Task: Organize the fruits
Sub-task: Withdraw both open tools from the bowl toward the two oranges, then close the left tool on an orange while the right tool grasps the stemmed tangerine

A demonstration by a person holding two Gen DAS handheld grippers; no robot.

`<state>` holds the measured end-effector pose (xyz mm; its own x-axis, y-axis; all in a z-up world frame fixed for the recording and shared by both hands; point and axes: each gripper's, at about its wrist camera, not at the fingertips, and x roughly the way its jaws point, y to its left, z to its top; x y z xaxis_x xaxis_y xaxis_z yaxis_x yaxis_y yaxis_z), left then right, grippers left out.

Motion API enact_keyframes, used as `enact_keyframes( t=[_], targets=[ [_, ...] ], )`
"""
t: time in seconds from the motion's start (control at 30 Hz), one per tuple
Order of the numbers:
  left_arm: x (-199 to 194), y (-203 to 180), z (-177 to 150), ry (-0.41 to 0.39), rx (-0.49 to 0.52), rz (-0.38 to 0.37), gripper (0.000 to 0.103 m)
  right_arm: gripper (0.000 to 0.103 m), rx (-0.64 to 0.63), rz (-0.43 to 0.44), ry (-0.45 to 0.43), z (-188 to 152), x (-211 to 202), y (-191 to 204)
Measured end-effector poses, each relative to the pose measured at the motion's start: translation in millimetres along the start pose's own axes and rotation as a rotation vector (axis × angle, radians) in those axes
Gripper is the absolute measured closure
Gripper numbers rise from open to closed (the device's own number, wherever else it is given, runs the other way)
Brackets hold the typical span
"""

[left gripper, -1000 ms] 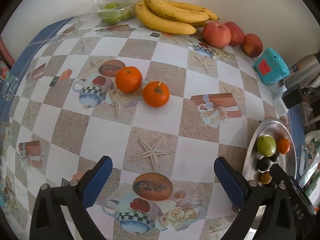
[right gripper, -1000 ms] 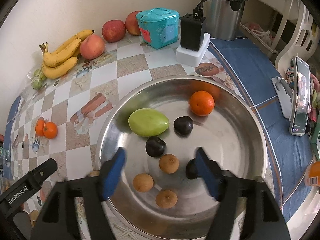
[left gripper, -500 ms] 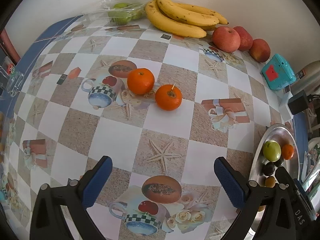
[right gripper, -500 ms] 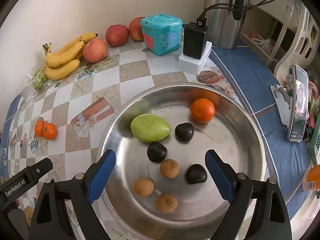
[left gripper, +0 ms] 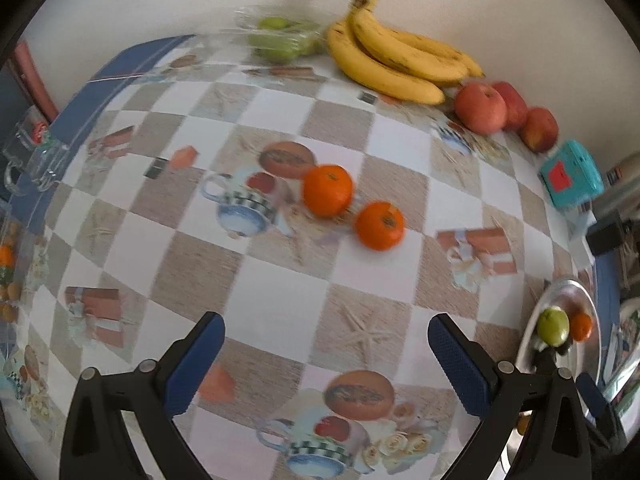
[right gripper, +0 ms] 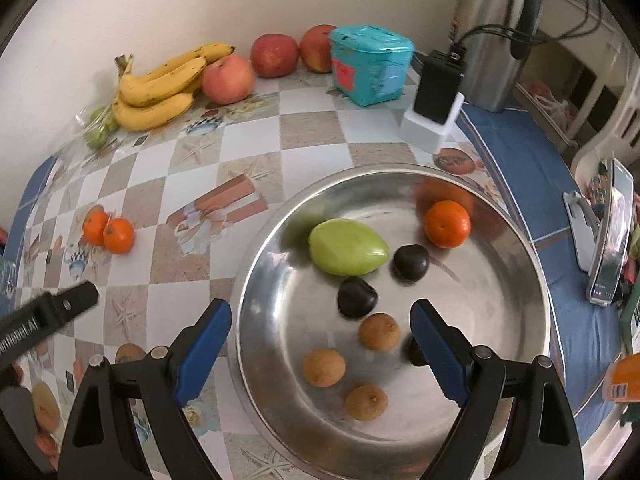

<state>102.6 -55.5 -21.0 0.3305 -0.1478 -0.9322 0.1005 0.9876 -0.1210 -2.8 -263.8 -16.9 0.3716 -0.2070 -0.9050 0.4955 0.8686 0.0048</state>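
Fruit partly gathered, both claws wide and empty
The steel bowl (right gripper: 516, 240) holds one orange (right gripper: 447, 223), a green fruit (right gripper: 347, 246) and small dark and brown ones; two oranges (left gripper: 328, 190), bananas (left gripper: 394, 62) and apples (left gripper: 480, 108) lie out on the table; left gripper (left gripper: 324, 364) and right gripper (right gripper: 320, 344) grasp nothing

A teal box (right gripper: 370, 65) stands beside a black charger (right gripper: 438, 86) and steel flask (right gripper: 494, 32).

Bright, even, soft light, with faint shadows under the bananas (left gripper: 394, 66) and oranges (left gripper: 352, 206). Motion-smeared across the left view, sharper on the right apart from slight blur in the bowl (right gripper: 520, 248), where dull glare shows. Heavily fisheye-bent, with black corners.
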Motion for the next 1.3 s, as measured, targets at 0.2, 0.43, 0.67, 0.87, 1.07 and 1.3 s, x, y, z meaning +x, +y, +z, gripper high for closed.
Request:
enact_keyframes(
  t=[0.2,0.43,0.67,0.87,1.07,1.3],
  targets=[
    [-7,30,10,-0.035,-0.071,0.033,0.000,0.012,-0.022,0.035,-0.008,-1,-2,14],
    [-13,65,21,-0.070,-0.136,0.082,0.000,0.012,-0.039,0.097,-0.019,-1,-6,34],
    [-18,79,30,-0.103,-0.111,0.090,0.000,0.012,-0.071,0.119,-0.016,-1,-6,54],
    [-23,80,36,-0.137,-0.106,0.058,0.000,0.012,-0.100,0.131,-0.018,-1,-6,71],
    [-24,89,42,-0.165,-0.133,0.012,0.000,0.012,-0.104,0.162,-0.034,7,-9,83],
    [-18,94,49,-0.179,-0.132,-0.059,0.000,0.012,-0.107,0.207,-0.049,18,-6,104]
  ],
)
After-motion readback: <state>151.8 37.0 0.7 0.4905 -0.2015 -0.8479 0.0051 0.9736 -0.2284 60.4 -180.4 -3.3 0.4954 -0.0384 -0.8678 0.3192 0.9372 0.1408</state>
